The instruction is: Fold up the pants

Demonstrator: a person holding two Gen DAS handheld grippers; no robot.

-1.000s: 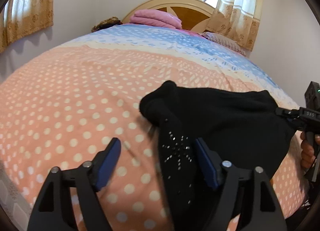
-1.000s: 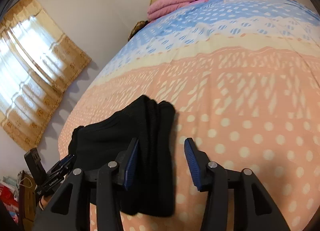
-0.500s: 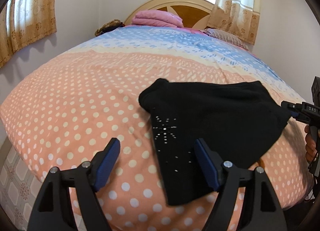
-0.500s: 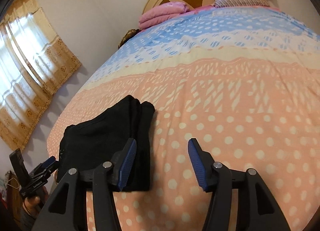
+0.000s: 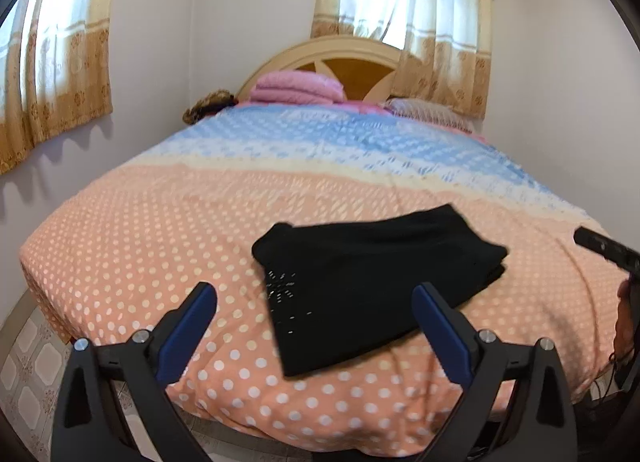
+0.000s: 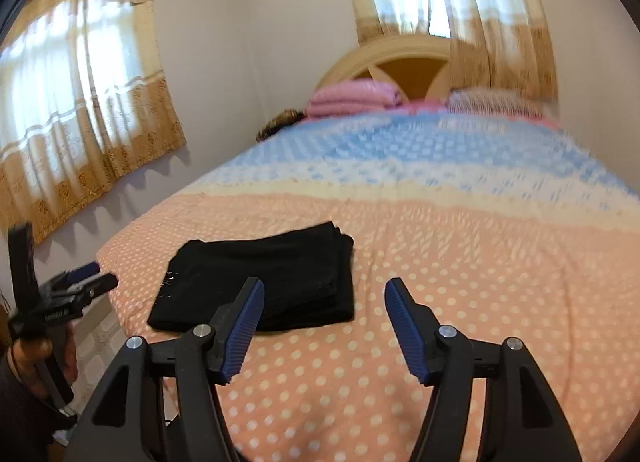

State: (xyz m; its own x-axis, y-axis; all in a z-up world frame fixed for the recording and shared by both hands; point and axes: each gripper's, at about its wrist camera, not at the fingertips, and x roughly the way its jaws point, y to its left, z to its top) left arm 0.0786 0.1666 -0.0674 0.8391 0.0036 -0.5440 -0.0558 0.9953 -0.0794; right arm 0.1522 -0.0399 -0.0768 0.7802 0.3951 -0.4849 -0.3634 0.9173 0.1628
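The black knit pants (image 5: 372, 282) with a small glittering stud pattern are lying as a compact, layered rectangle on the peach polka-dot bedspread (image 5: 160, 246), near the foot corner of the bed. Judging by the stacked edges showing at about 3 o'clock of the bundle in the right wrist view (image 6: 264, 286), the folding is looking finished; at most a little squaring of the corners is remaining.

The left gripper (image 5: 316, 326) is hovering with its blue-padded jaws spread wide and holding nothing, the pants sitting at 12 o'clock beyond its tips. The right gripper (image 6: 324, 328) is likewise spread and empty, with the bundle at about 10 o'clock from it and apart from both pads.

The mattress edge is running close by at the pants' 6 and 9 o'clock sides, with tiled floor (image 5: 32, 366) below, so a nudge that way is risking a slide off. Toward 12 and 2 o'clock the bedspread is offering wide bare room, up to the pink folded blanket (image 5: 298, 87) at the headboard.
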